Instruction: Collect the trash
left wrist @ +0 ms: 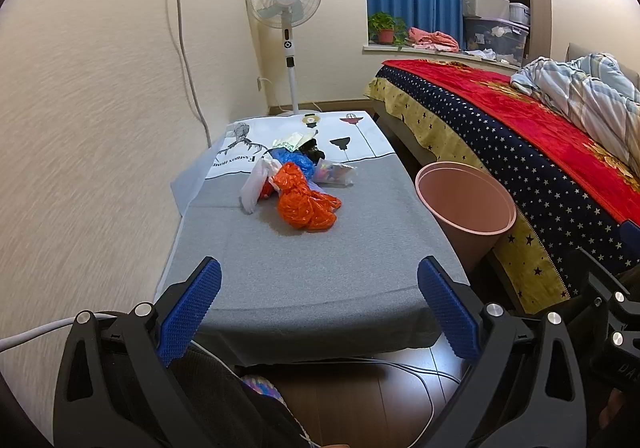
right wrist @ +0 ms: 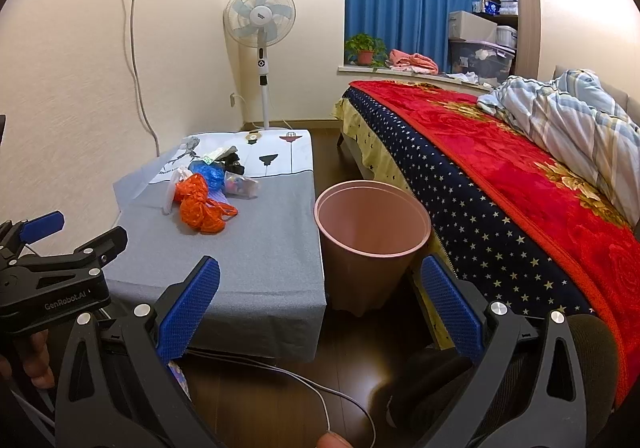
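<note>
Both grippers are at the near end of the desk, with nothing grasped. The left gripper has its jaws spread wide and empty. The right gripper is likewise released, jaws wide apart.

The trash lies in one cluster on the far half of the desk, near the line where the grey cloth meets the printed white cloth. Nearest item: a crumpled orange plastic bag. Touching it on the wall side is a white plastic bag; behind it lie a blue bag and a clear packet.

Key relation: in the left wrist view, the orange bag lies straight ahead of the left gripper, well apart from it. In the right wrist view it sits ahead and to the left. Judgement: the left gripper is better aligned for the first pick.

The orange bag's long axis runs from far-left to near-right, diagonal to the desk edge; it has no distinct pointing end.

The pink bin stands on the floor between desk and bed, mouth open upward, directly ahead of the right gripper.
</note>
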A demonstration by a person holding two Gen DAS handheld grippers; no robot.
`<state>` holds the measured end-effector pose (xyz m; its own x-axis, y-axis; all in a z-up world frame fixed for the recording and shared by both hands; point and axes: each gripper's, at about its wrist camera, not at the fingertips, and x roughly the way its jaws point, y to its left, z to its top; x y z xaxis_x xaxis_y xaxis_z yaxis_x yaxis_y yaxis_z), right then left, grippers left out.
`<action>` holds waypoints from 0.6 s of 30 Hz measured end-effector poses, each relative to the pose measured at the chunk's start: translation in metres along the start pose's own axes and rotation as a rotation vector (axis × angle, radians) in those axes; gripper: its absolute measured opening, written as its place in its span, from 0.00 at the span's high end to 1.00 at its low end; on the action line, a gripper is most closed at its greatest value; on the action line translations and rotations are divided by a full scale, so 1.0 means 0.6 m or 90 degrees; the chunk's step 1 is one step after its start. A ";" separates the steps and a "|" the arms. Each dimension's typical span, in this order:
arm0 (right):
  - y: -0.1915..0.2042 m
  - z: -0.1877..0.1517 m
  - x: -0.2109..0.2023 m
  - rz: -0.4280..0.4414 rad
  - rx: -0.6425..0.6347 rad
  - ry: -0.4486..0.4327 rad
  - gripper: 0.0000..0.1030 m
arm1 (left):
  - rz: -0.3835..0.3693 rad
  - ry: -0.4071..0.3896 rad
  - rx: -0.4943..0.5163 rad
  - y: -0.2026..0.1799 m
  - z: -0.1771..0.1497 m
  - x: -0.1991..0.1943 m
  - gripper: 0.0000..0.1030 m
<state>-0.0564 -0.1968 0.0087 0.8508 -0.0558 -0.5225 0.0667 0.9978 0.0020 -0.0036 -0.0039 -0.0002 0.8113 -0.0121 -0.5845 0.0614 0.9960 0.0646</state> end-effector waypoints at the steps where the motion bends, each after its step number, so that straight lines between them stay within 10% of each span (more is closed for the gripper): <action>1: 0.000 0.000 0.000 -0.001 0.000 0.000 0.04 | 0.000 0.000 0.000 -0.001 0.000 -0.001 0.07; 18: -0.005 -0.003 0.004 -0.008 0.004 0.001 0.04 | 0.000 0.000 -0.001 -0.001 -0.001 0.002 0.07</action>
<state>-0.0556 -0.1999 0.0057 0.8491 -0.0681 -0.5238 0.0805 0.9968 0.0008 -0.0032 -0.0042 -0.0016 0.8112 -0.0116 -0.5846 0.0603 0.9961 0.0639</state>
